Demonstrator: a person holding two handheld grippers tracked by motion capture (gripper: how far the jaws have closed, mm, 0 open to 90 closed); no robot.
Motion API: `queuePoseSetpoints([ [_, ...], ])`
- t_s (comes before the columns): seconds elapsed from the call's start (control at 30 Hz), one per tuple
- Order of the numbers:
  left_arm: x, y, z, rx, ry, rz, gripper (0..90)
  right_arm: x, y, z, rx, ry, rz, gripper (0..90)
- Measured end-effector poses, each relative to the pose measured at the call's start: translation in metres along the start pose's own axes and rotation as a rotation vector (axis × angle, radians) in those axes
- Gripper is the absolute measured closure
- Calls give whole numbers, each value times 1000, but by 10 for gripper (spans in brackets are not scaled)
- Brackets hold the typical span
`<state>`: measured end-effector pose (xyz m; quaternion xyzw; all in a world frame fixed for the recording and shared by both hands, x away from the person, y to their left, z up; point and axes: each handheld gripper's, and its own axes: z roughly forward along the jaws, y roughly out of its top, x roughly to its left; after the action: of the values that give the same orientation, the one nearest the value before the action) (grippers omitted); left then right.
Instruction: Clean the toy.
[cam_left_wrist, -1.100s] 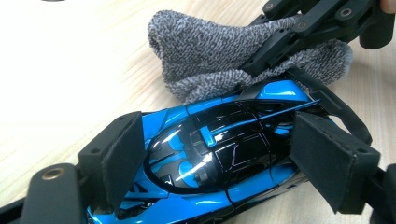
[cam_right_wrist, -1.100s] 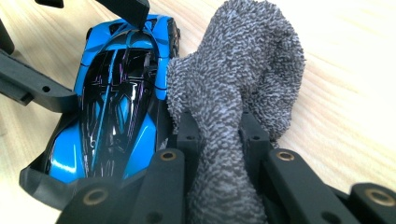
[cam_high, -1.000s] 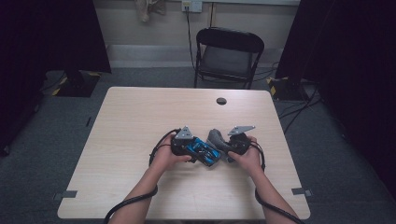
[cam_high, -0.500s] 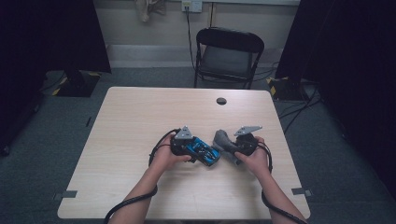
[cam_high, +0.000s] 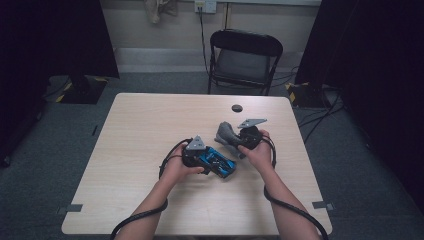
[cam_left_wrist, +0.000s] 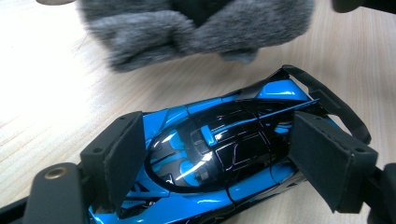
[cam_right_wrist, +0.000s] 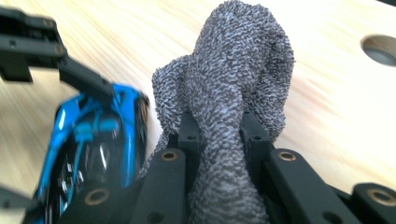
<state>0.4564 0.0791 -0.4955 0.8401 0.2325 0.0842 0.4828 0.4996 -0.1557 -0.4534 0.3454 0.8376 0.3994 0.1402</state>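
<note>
We are working near the middle of the wooden table (cam_high: 140, 130), with both hands close together. Our left gripper (cam_left_wrist: 215, 158) is straddling a blue and black toy car (cam_left_wrist: 219, 158), its two padded jaws pressing against the car's flanks, so it is clamped on the car; the car is lying on the table top, slightly slantwise to the table's edge in the high view (cam_high: 216, 163). Our right gripper (cam_right_wrist: 217, 135) is pinching a grey fuzzy cloth (cam_right_wrist: 233, 84) between its jaws, which are closing tight on a gathered fold, with the rest of the cloth bulging out beyond the tips. In the high view the cloth (cam_high: 226, 134) is sitting just beyond the car's far end, close to it; we cannot tell whether the two are touching. In the left gripper view the cloth (cam_left_wrist: 196, 28) is hanging just past the car's nose. A round hole (cam_high: 237, 108) is showing in the table farther off, and a black folding chair (cam_high: 244, 60) is standing behind the table.
</note>
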Motion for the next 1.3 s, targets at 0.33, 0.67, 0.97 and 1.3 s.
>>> queuePoseSetpoints([
  [0.33, 0, -1, 0, -9, -2, -2, 191, 6, 10, 36, 23, -13, -31, 748],
  [0.67, 1, -2, 0, -16, -5, -5, 192, 23, 5, 60, 53, 22, -78, 745],
  [0.97, 0, -2, 0, -14, -3, -6, 192, 24, 1, 54, 59, 43, -81, 745],
  [1.3, 1, -2, 0, -16, -6, -5, 196, 19, -3, 48, 73, 71, -80, 744],
])
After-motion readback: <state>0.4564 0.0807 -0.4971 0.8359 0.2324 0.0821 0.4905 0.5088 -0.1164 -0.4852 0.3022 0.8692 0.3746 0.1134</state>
